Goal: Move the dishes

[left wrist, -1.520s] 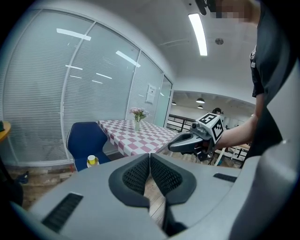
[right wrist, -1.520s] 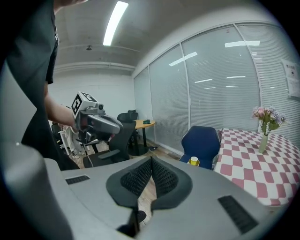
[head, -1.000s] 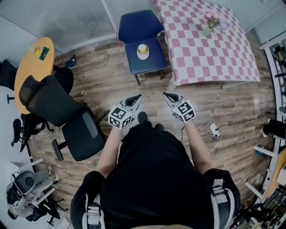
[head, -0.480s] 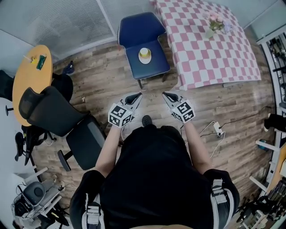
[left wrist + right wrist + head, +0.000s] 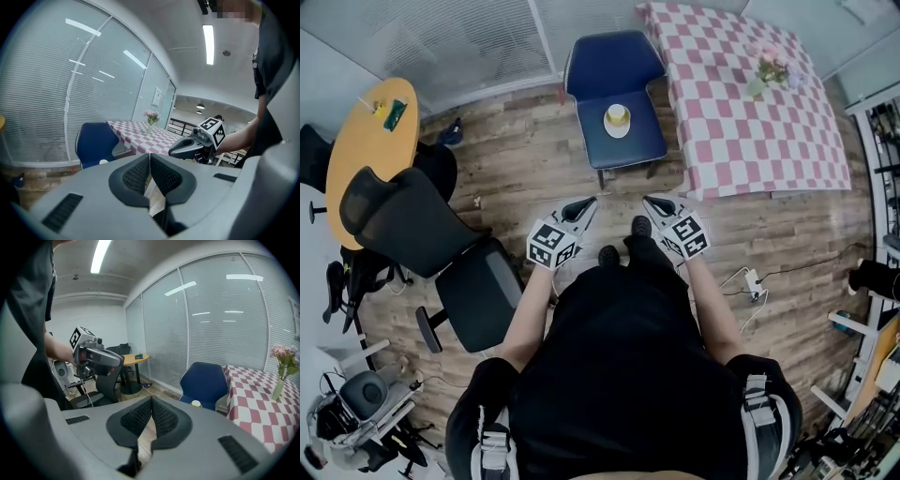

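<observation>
You stand well short of the dishes. The cup (image 5: 618, 113) sits on a saucer (image 5: 617, 128) in the middle of the blue chair (image 5: 615, 64) seat, straight ahead of both grippers. The left gripper (image 5: 587, 202) and right gripper (image 5: 650, 200) are both clenched, pads meeting at the tips with nothing between them.

The step in hand looks like the approach. Close on the chair squarely, so that both grippers reach the seat without you leaning over its front edge. Spread the jaws before you get there, not above the dishes. The saucer lies flat on a cushioned seat, so its rim is likely hard to get under. Taking the cup by its wall with one gripper and then the saucer rim with the other seems the safer order. If you lift them as a stack, keep the saucer level, since the cup may slide. Whether the cup holds anything cannot be told from here.

The floor (image 5: 516, 159) is wood plank. A power strip (image 5: 752, 278) and its cord lie on it to your right, near your path if you turn that way. The checked table (image 5: 741, 131) stands just beside the chair, bare but for a vase (image 5: 766, 77) of flowers near its far side, and looks a likely place for the dishes. To your left are a black office chair (image 5: 417, 225) and a round table (image 5: 358, 155). Blinds (image 5: 459, 42) cover the glass wall beyond.
</observation>
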A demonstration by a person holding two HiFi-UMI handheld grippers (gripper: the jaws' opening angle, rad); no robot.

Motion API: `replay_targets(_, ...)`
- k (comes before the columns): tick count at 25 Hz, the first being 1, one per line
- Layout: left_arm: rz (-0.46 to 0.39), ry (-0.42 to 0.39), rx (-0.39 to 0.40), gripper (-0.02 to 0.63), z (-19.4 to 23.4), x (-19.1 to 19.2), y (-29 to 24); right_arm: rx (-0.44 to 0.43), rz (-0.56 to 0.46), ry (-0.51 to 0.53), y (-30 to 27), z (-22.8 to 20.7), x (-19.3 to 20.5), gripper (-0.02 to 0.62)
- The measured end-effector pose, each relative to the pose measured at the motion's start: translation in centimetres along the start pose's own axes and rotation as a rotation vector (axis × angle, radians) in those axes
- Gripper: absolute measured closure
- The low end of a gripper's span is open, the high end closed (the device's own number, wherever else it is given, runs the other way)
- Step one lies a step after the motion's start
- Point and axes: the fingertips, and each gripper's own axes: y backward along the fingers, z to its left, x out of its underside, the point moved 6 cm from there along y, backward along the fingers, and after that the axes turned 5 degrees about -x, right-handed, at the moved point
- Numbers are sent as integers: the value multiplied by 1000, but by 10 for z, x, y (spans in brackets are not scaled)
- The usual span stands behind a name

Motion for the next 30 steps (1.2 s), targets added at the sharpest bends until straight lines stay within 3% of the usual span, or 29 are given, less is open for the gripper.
replay_targets(13,1,25,-53,581,45,-12,-16,-45,-6,24,-42,-40,-25,580)
replay_targets(30,74,37,-73,581,107,-59,-126,-115,20,0,-88,-172,-46,580)
